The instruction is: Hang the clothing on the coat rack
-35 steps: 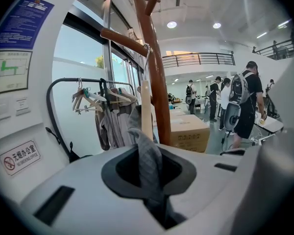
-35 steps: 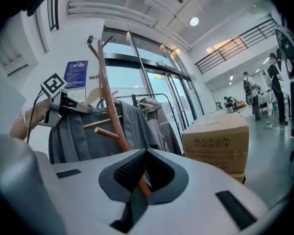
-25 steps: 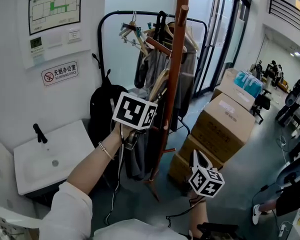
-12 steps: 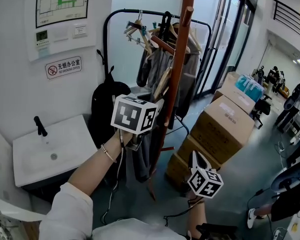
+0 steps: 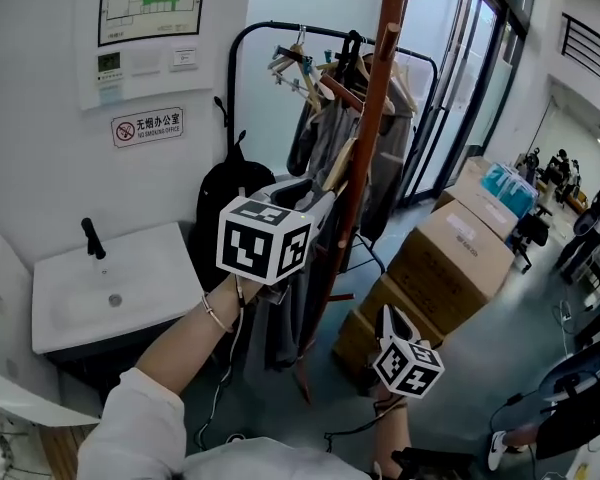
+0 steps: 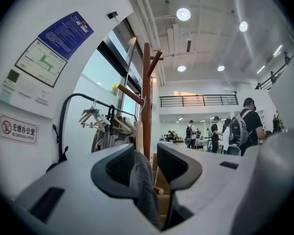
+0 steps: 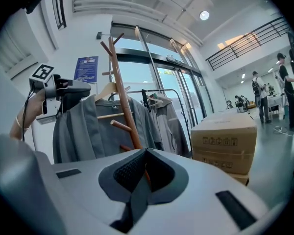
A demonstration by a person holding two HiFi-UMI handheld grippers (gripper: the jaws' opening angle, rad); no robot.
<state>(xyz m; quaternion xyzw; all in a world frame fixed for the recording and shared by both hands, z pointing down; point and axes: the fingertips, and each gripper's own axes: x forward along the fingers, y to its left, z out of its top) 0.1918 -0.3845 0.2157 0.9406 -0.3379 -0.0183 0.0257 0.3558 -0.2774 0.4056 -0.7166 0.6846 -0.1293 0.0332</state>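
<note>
A tall wooden coat rack stands in front of me. A grey garment on a wooden hanger hangs against its pole. My left gripper is raised at the garment's top, beside the pole. In the left gripper view its jaws stand apart: grey fabric lies against the left pad, with a gap to the right pad. My right gripper is low at the right, shut with its tips touching and nothing between them. It looks at the garment and the rack.
Behind the rack is a black clothes rail with hangers and dark clothes. A black backpack leans by the wall, above a white sink. Stacked cardboard boxes stand at the right. People stand far off.
The left gripper has tipped upward and drawn closer to me at the garment's top. The view has shifted a little. The right gripper has stayed in place.
</note>
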